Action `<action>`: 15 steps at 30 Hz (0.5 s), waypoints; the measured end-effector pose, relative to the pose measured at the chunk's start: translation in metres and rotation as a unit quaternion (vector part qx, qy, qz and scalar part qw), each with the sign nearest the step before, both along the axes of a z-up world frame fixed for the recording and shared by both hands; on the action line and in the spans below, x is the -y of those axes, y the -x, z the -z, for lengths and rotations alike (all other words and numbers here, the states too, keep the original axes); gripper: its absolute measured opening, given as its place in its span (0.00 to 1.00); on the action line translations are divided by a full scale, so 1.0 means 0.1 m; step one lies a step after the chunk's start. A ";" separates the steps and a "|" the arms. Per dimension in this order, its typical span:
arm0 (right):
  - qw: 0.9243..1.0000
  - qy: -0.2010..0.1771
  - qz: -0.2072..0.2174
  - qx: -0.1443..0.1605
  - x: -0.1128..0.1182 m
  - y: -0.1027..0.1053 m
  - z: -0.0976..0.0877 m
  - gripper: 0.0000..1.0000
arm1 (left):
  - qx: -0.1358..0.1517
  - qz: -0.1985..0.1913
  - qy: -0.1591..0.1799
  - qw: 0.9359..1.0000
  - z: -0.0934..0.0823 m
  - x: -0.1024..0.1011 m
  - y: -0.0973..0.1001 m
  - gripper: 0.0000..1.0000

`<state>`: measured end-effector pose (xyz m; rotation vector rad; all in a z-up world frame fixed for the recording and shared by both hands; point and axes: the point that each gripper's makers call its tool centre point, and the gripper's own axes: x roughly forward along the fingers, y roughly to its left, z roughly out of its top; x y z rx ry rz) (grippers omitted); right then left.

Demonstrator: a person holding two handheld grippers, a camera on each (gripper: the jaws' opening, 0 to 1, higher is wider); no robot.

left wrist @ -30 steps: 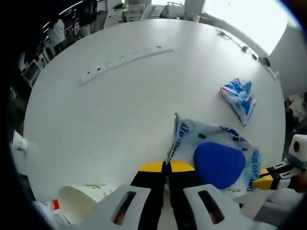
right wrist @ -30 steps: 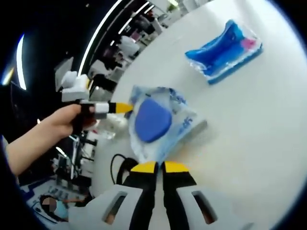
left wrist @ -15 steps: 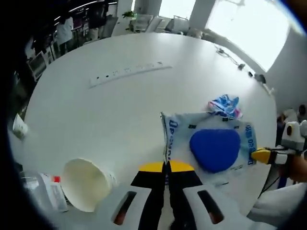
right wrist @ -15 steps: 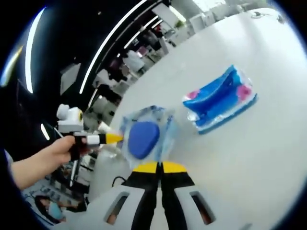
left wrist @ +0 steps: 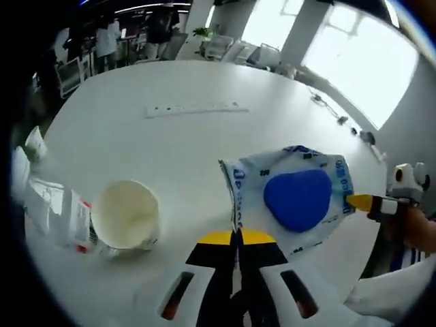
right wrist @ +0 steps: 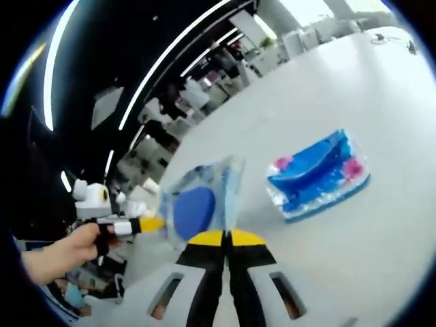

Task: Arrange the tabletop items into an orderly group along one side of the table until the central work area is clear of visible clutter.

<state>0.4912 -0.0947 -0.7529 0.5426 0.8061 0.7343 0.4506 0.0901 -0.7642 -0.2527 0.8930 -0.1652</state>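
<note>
A clear plastic bag [left wrist: 286, 180] with blue print and a blue rounded pad [left wrist: 298, 199] inside hangs stretched above the white table [left wrist: 170, 157]. My left gripper [left wrist: 238, 234] is shut on the bag's near edge. My right gripper [left wrist: 353, 201] comes in from the right, shut on the opposite edge. In the right gripper view the same bag [right wrist: 204, 197] stands edge-on, with my right gripper [right wrist: 226, 236] shut on it. There my left gripper [right wrist: 155, 222] pinches the far side, held by a hand [right wrist: 65, 251]. A blue and pink packet [right wrist: 319, 177] lies on the table beyond.
A white paper cup [left wrist: 126, 216] lies on its side at the left, next to a clear plastic bottle with a red-marked label [left wrist: 58, 211]. A white power strip [left wrist: 196, 108] sits further across the table. Chairs and people stand beyond the far edge.
Both grippers have carried the bag toward the cup and bottle side. In the left gripper view the bag now covers the blue and pink packet; in the right gripper view it has turned more edge-on.
</note>
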 end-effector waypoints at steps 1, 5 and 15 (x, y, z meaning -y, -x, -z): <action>1.000 0.001 0.000 0.001 -0.01 -0.02 -0.01 0.00 | 0.004 -0.008 0.007 1.000 -0.01 -0.01 0.01 0.00; 1.000 0.009 -0.010 0.018 -0.05 -0.09 -0.06 0.00 | 0.013 -0.018 0.015 1.000 -0.01 -0.03 0.03 0.00; 1.000 0.029 -0.011 -0.002 -0.12 -0.17 0.08 0.00 | 0.020 -0.035 0.030 0.999 -0.01 -0.05 0.04 0.00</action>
